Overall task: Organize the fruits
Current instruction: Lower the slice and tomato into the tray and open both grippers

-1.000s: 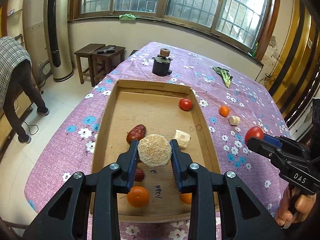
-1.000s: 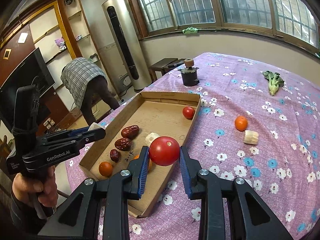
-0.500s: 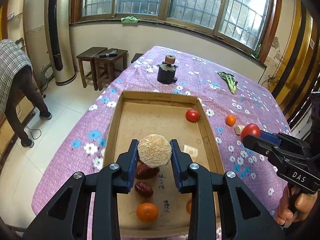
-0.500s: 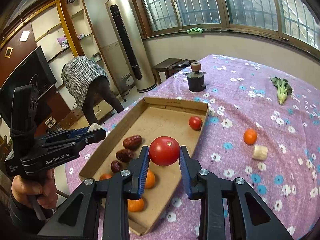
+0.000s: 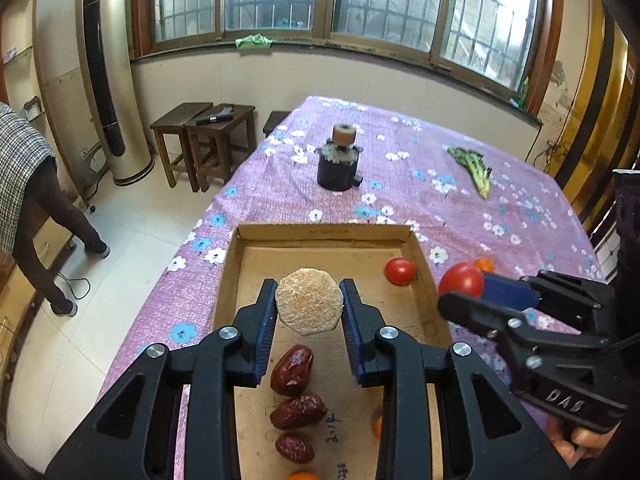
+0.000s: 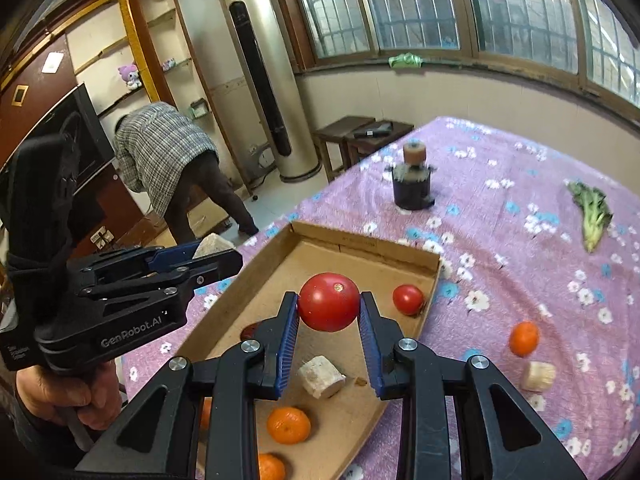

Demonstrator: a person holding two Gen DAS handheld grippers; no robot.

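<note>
My left gripper (image 5: 308, 307) is shut on a round beige slice (image 5: 309, 300), held above the cardboard tray (image 5: 320, 234). My right gripper (image 6: 329, 312) is shut on a large red tomato (image 6: 329, 301) above the tray's right side (image 6: 434, 276); it also shows in the left wrist view (image 5: 460, 279). In the tray lie a small tomato (image 5: 400, 271), three red dates (image 5: 291, 369), a pale chunk (image 6: 321, 375) and oranges (image 6: 288, 424). An orange (image 6: 524, 338) and a pale chunk (image 6: 538, 376) lie on the cloth right of the tray.
The table has a purple flowered cloth (image 5: 460, 200). A dark pot with a cork top (image 5: 339, 162) stands beyond the tray. A green vegetable (image 5: 474, 170) lies far right. Stools (image 5: 204, 136) and a bent-over person (image 6: 176, 160) are left of the table.
Both grippers have pulled back and risen with their loads; the tray looks farther away. The right gripper with the tomato has moved left over the tray's right side.
</note>
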